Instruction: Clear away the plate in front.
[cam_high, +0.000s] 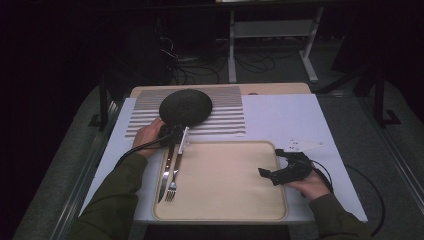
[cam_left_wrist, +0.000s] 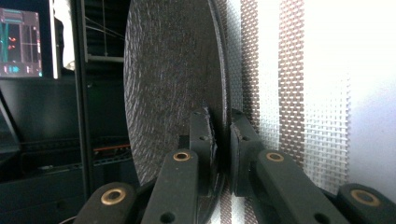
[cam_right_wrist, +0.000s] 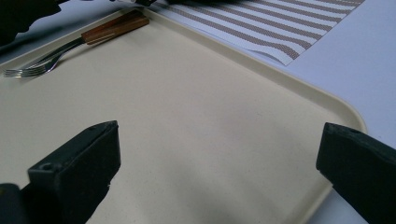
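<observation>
A dark round plate (cam_high: 186, 106) rests over the striped placemat (cam_high: 225, 115) at the back of the table. My left gripper (cam_high: 172, 134) is shut on the plate's near rim. In the left gripper view the two pads (cam_left_wrist: 201, 133) press the plate (cam_left_wrist: 173, 84) from both sides, with the placemat (cam_left_wrist: 289, 93) just behind it. My right gripper (cam_high: 267, 175) hovers over the right side of the beige tray (cam_high: 225, 200). In the right gripper view this gripper (cam_right_wrist: 219, 140) stands wide open, with nothing between its jaws and the bare tray (cam_right_wrist: 187, 116) beneath.
A fork (cam_high: 172, 187) and a knife (cam_high: 164, 180) with wooden handles lie side by side along the tray's left edge. The fork (cam_right_wrist: 32, 70) appears far off in the right gripper view. A white sheet (cam_high: 295, 120) covers the table. Table legs and cables stand beyond the far edge.
</observation>
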